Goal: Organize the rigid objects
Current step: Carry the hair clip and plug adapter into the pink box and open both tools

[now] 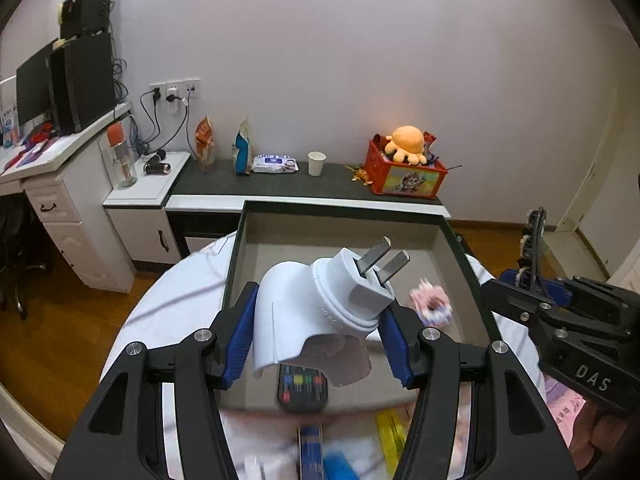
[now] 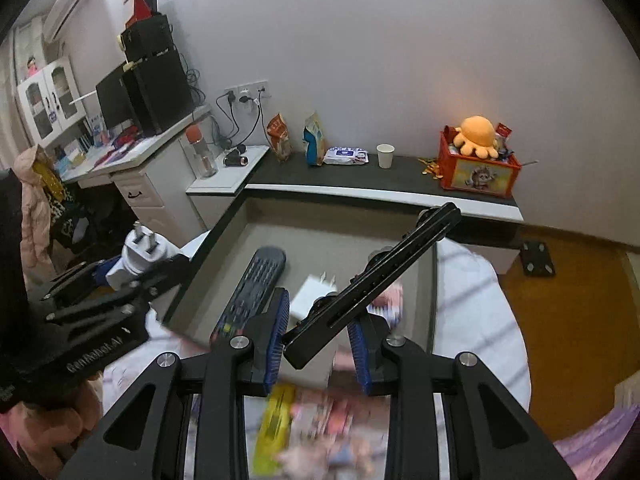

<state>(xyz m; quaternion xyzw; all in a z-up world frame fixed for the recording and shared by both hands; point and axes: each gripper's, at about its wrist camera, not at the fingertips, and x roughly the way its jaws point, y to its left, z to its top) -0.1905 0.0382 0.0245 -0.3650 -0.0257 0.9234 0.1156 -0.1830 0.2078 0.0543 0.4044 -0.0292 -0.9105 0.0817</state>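
A bedroom with a pale wall and wood floor; a round bench under a white cloth (image 1: 168, 312) carries a shallow grey tray (image 1: 400, 236) at frame centre. The left gripper (image 1: 320, 336) pinches a white plug adapter (image 1: 320, 308) between its blue fingers (image 1: 240, 340), prongs tilted to the upper right, above the tray's near edge, probably so that it can be set down inside. The right gripper (image 2: 318, 340) has its fingers (image 2: 278, 336) pressed onto a black slotted bar (image 2: 372, 276) that slants toward the upper right over the tray, likely bound for the same place. Already in the tray lie a dark remote control (image 2: 252, 288), a white charger block (image 2: 312, 296) and a pink-and-white item too blurred to name. Nearer, at the lower edge, blurred yellow and blue items wait on the cloth. Behind, a dark-topped counter holds a red crate (image 1: 406, 176) with an orange plush octopus (image 1: 406, 144).
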